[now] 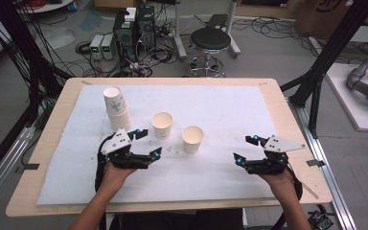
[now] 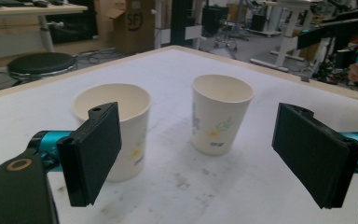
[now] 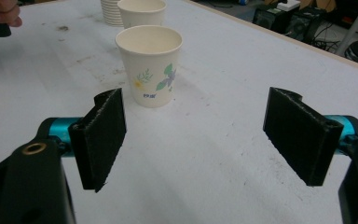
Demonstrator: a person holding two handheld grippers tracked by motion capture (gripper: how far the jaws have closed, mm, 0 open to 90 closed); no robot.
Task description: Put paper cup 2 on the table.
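Standing upright on the white mat (image 1: 230,103), the two single paper cups are the landmark for everything else: the left cup (image 1: 162,124) sits just beyond and to the right of the left gripper (image 1: 148,143), and the right cup (image 1: 192,138) stands just beside the left cup, between the two grippers and nearer the left one. A stack of cups (image 1: 117,108) rises just behind the left gripper, to the left of the left cup. The right gripper (image 1: 243,149) rests well apart from the right cup, near the mat's right edge.

Both cups carry a printed flower-and-leaf pattern with a small blue mark beneath it, too small to read. A cardboard box (image 2: 133,23) behind the table (image 1: 57,117) bears round lettering that looks like "SF".

Each gripper's jaws are spread wide with nothing between the pads; no earlier moment is needed to see both are empty. In the left gripper view both cups stand ahead of the jaws, untouched. Both hands grip from below, forearms entering from the near edge, grippers held roughly level and angled inward toward the cups.
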